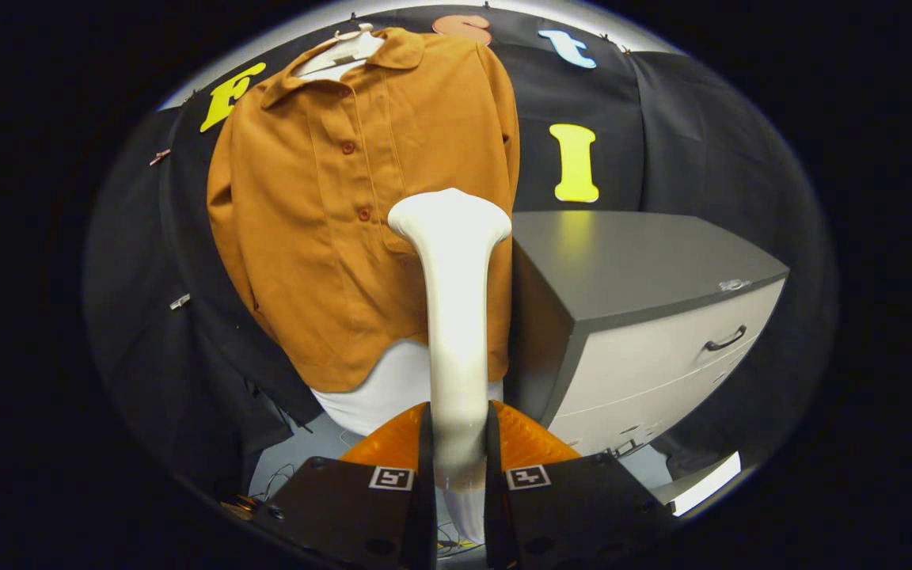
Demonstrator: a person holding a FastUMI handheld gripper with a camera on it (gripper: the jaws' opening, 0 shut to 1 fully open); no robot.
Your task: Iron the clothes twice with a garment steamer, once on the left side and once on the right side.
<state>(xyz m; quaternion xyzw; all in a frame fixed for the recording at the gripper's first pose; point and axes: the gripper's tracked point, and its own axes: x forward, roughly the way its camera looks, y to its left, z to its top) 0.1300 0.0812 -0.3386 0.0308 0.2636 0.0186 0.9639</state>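
An orange-brown buttoned shirt (321, 206) hangs on a white hanger (343, 49) against the booth wall, with a white garment (381, 392) showing below its hem. My gripper (457, 467) is shut on the white garment steamer (456, 317), both fingers pressing its handle. The steamer stands upright between the fingers. Its flared head (450, 218) sits in front of the shirt's right side, near the lower buttons; whether it touches the cloth I cannot tell.
A cabinet with a dark grey top (630, 261) and white drawers (662, 372) stands just right of the shirt, close to the steamer. Cables (282, 479) lie on the floor below the shirt.
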